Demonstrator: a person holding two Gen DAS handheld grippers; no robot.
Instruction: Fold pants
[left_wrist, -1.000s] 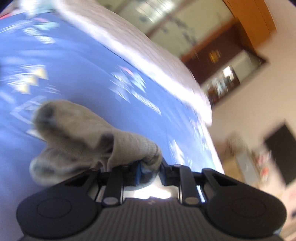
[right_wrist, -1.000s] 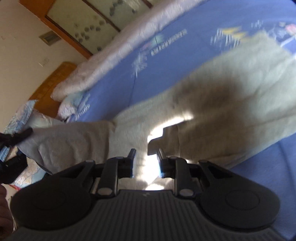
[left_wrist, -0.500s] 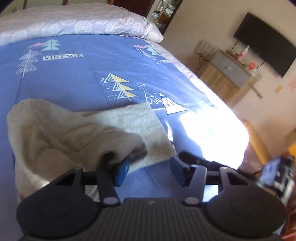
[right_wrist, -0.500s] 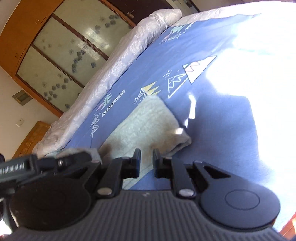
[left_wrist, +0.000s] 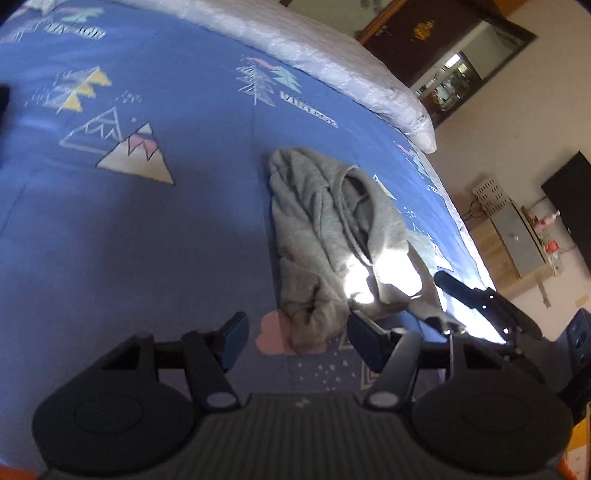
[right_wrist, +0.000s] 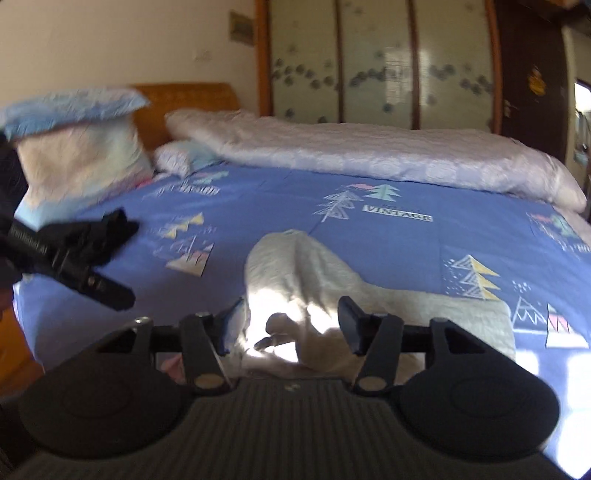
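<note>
The grey pants (left_wrist: 332, 236) lie bunched in a loose heap on the blue patterned bedsheet (left_wrist: 129, 240). In the right wrist view the pants (right_wrist: 314, 280) show as a pale mound, partly sunlit. My left gripper (left_wrist: 295, 341) is open and empty, held above the near end of the heap. My right gripper (right_wrist: 286, 325) is open and empty, close over the pants' near edge. The right gripper also shows in the left wrist view (left_wrist: 480, 299), beside the heap. The left gripper shows at the left of the right wrist view (right_wrist: 77, 254).
A white rolled quilt (right_wrist: 369, 155) lies along the far side of the bed. Pillows (right_wrist: 74, 147) and a wooden headboard (right_wrist: 184, 99) are at the left. A wardrobe (right_wrist: 380, 62) stands behind. A cabinet (left_wrist: 517, 236) and a television (left_wrist: 576, 199) stand past the bed's right edge.
The left gripper let go of the pants and opened wide. The right gripper opened. Both pulled back, and the pants now lie in a heap on the sheet.
</note>
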